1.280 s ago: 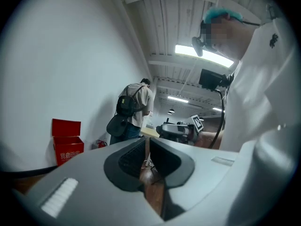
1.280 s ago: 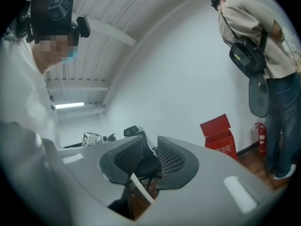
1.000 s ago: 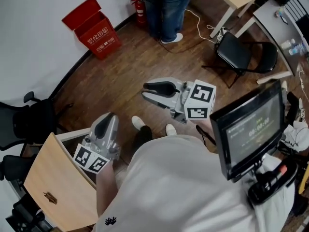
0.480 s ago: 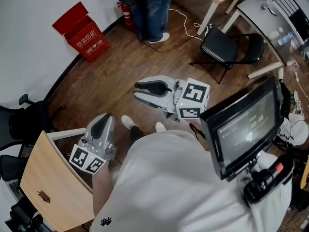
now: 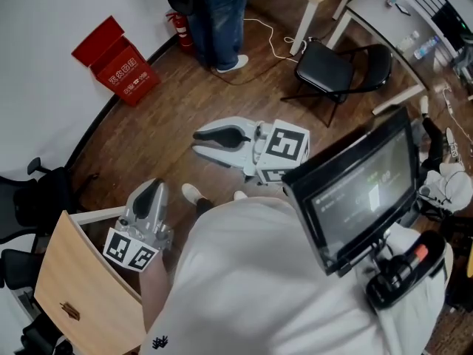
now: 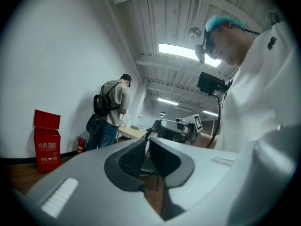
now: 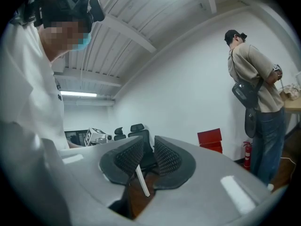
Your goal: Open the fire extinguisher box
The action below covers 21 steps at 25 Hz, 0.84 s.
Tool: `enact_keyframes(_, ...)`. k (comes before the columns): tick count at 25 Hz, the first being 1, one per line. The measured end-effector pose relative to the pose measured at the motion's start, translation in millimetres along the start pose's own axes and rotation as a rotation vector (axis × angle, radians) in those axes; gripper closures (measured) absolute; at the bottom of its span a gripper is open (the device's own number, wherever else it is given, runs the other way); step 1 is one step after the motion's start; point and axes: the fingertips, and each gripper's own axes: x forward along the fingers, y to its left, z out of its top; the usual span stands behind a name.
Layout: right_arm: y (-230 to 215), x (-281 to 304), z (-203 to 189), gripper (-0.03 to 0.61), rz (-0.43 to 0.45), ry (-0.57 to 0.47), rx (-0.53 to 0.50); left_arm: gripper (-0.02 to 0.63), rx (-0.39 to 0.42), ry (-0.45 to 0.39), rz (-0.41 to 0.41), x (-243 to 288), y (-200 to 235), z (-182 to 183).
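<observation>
One red box (image 5: 117,60) on wood floor (image 5: 174,98)

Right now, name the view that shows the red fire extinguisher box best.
The head view: the fire extinguisher box is seen from above, whole, lid raised, against the wall. The left gripper view shows it small, side-on, at the far left. The right gripper view shows it small and distant, base hidden.

The left gripper (image 6: 146,146) has swung round, and the red fire extinguisher box (image 6: 46,135) now sits further left of its jaws. For the right gripper (image 7: 144,149), the box has dropped closer to the jaws' right, and black office chairs (image 7: 137,128) have appeared behind them.
</observation>
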Motion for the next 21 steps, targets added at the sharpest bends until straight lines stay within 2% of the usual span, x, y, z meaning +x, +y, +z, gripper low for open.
enact_keyframes(17,-1.0,2.3,-3.5,0.506,-0.004,0.023,-0.022,0.586,-0.005,0.004,0.0,1.2,0.5,-3.1)
enact_keyframes(21,-7.4,0.0,-16.4,0.506,-0.003,0.026,-0.026,0.586,-0.005,0.003,0.0,2.4,0.0,-3.2)
